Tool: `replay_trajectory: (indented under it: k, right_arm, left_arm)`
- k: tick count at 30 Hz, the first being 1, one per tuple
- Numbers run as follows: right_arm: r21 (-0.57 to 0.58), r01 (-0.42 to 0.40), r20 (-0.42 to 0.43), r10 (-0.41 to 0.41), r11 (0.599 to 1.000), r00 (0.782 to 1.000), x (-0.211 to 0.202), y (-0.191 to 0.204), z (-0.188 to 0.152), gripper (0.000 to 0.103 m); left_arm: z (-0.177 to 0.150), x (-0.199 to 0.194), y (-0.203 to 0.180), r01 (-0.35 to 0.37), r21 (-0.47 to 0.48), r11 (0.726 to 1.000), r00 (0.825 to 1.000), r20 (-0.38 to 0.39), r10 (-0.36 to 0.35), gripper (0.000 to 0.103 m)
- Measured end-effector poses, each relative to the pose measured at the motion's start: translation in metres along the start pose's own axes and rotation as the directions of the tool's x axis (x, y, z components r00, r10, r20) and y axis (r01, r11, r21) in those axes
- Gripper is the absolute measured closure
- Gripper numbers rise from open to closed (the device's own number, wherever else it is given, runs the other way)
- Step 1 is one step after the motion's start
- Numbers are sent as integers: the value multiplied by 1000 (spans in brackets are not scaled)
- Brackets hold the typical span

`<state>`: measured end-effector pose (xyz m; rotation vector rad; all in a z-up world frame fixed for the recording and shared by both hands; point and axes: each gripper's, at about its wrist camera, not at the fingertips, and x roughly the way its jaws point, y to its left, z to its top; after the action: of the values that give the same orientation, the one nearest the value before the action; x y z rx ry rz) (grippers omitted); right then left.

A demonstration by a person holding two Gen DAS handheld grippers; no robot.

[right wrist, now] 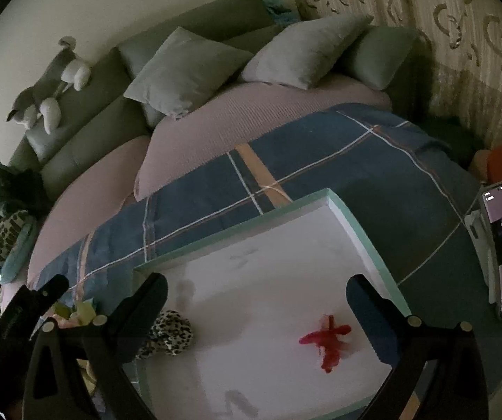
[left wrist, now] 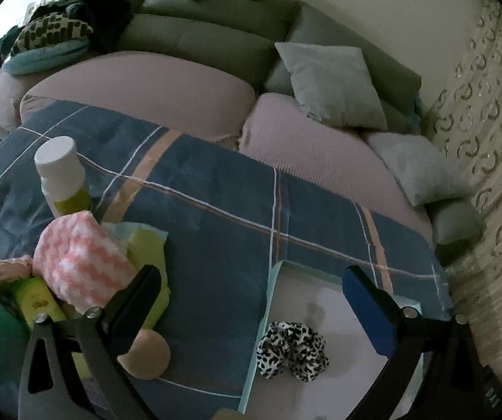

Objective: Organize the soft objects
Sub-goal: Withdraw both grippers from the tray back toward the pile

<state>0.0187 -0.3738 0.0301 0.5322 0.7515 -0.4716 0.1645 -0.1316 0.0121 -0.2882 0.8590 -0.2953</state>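
Both the left gripper (left wrist: 251, 301) and right gripper (right wrist: 256, 301) hang spread wide, pinching nothing. The leopard scrunchie (left wrist: 291, 350) lies in the white tray (right wrist: 356, 227), below the left gripper's fingers; the red scrunchie (right wrist: 328, 343) lies between the right's.

left claw (left wrist: 251, 290): jaws wide apart, holding nothing | right claw (right wrist: 256, 297): jaws wide apart, holding nothing
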Motion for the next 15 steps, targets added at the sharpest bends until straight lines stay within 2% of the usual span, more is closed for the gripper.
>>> replay_trajectory:
  k: [4, 9, 15]
  right_arm:
    - [-4, -35, -3, 35, 999, 999, -2, 7, 0, 0]
    - [-53, 22, 19, -21, 998, 1000, -6, 20, 0, 0]
    - [-53, -32, -21, 31, 998, 999, -1, 30, -5, 0]
  left_arm:
    - [5, -8, 7, -14, -10, 1000, 1000, 16, 14, 0]
    - [12, -21, 16, -28, -30, 999, 998, 58, 30, 0]
    - [23, -45, 39, -62, -49, 997, 993, 94, 66, 0]
